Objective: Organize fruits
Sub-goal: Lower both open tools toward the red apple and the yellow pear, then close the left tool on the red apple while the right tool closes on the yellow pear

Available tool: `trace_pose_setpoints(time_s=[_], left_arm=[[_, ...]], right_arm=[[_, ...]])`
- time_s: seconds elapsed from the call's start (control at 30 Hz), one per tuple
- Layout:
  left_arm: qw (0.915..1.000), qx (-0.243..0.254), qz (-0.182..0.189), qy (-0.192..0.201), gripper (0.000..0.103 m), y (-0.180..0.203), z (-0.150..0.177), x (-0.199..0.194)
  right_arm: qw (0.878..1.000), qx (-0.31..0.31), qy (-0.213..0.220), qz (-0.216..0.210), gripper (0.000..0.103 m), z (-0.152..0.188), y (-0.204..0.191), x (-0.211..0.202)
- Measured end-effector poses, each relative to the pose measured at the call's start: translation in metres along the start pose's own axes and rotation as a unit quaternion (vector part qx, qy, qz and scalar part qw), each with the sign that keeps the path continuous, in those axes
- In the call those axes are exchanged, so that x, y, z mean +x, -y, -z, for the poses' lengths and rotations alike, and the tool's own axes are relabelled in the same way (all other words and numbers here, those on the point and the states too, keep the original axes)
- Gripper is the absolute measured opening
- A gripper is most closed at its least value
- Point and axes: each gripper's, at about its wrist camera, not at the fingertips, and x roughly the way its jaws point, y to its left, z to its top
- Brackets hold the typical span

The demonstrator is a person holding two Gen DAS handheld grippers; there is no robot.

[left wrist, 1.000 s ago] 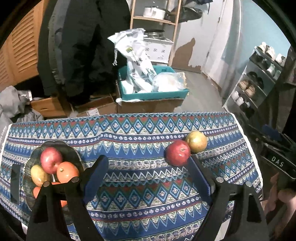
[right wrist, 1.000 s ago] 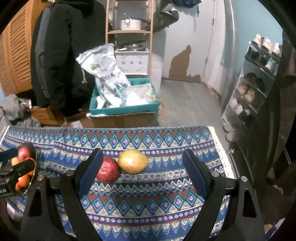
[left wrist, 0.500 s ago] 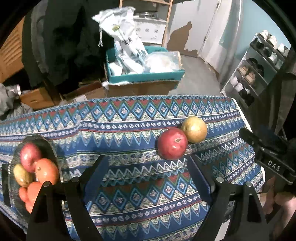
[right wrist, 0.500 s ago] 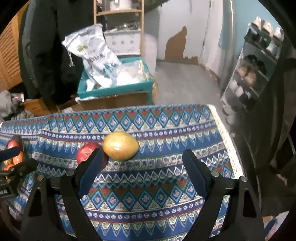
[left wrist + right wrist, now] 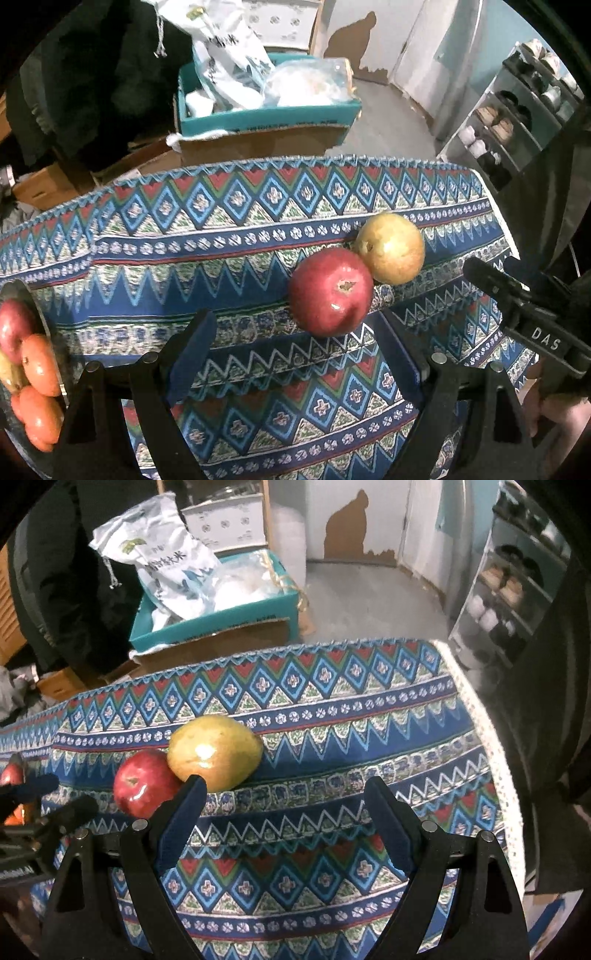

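Observation:
A red apple and a yellow-green fruit lie touching on the patterned tablecloth. My left gripper is open and empty, just short of the red apple, which sits ahead between its fingers, nearer the right one. My right gripper is open and empty; the yellow-green fruit and the red apple lie ahead to its left, by its left finger. A dark plate at the far left holds a red apple and orange fruits.
The table's far edge drops to a teal box with white bags on cardboard boxes. A shoe rack stands to the right. The right gripper's body shows at the right of the left wrist view. The table's right edge is close.
Both grippers have moved forward and lower toward the two loose fruits, which now look larger. The plate has slid to the left edge of the left wrist view.

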Motion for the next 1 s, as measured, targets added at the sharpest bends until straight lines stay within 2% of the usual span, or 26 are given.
trace_pose_setpoints(time_s=[0.27,0.63,0.7,0.77,0.8,1.0], left_arm=[[0.9996,0.022,0.001,-0.019,0.088,0.017,-0.003,0.029],[0.9993,0.008,0.012,-0.035,0.088,0.023,-0.013,0.061],[0.9994,0.012,0.015,-0.030,0.084,0.024,-0.013,0.063],[0.9991,0.019,0.019,-0.034,0.074,0.026,-0.013,0.068],[0.9986,0.022,0.028,-0.039,0.073,0.027,-0.012,0.070],[0.9991,0.022,0.020,-0.030,0.072,0.023,-0.009,0.065]], right_arm=[[0.999,0.041,-0.018,-0.008,0.086,0.000,0.017,0.013],[0.999,0.028,-0.030,-0.010,0.086,-0.002,0.013,0.024],[0.999,0.029,-0.030,-0.012,0.086,-0.003,0.013,0.025],[0.999,0.029,-0.031,-0.015,0.086,-0.003,0.013,0.026],[0.999,0.028,-0.032,-0.015,0.086,-0.004,0.012,0.026],[0.999,0.018,-0.036,-0.026,0.086,-0.007,0.005,0.030]])
